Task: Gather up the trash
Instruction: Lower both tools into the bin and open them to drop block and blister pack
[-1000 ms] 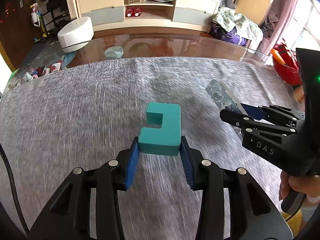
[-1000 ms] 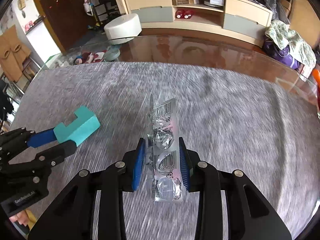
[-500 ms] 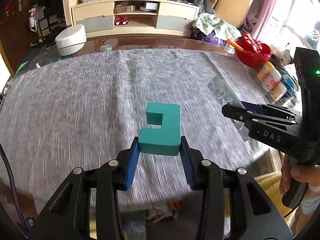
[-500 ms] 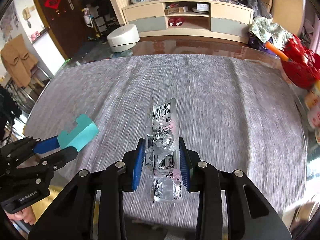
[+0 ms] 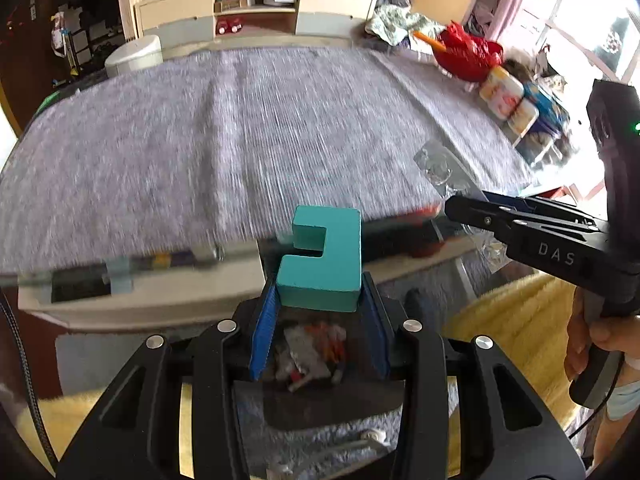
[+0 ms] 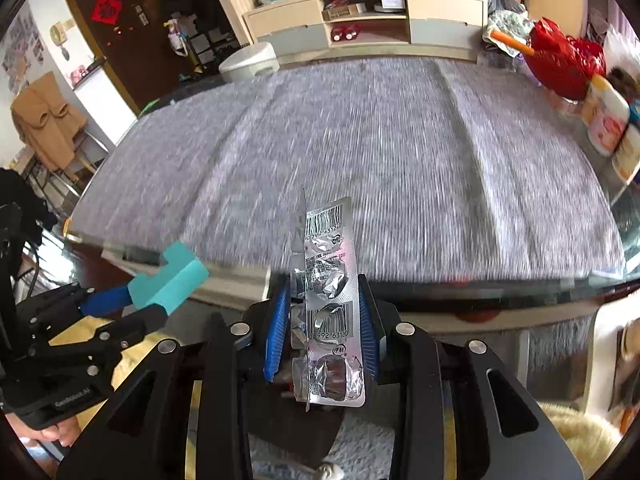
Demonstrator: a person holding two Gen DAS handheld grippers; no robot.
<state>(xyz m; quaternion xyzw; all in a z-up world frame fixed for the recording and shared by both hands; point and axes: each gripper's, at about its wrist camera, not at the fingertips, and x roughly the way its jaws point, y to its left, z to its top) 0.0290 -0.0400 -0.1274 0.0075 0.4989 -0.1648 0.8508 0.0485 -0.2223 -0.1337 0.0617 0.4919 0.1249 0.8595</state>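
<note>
My left gripper [image 5: 320, 304] is shut on a teal C-shaped block [image 5: 324, 260] and holds it off the table's near edge, above a dark trash bin [image 5: 312, 360] with wrappers in it. My right gripper [image 6: 324, 320] is shut on a silver empty pill blister pack [image 6: 328, 300], also off the table's near edge. The right gripper shows at the right of the left wrist view [image 5: 460, 206], with the blister pack [image 5: 436, 168] sticking out. The left gripper with the teal block [image 6: 172, 280] shows at the lower left of the right wrist view.
The table with a grey cloth [image 5: 240, 140] lies ahead, its near edge [image 5: 160, 280] just in front. A red bag [image 5: 468, 56] and bottles [image 5: 508, 96] stand at the far right. A yellow fluffy rug [image 5: 520, 320] lies on the floor.
Both grippers have pulled back and away from the table with their items, from above the cloth to beyond the near edge. The trash bin has come into view below the left gripper.
</note>
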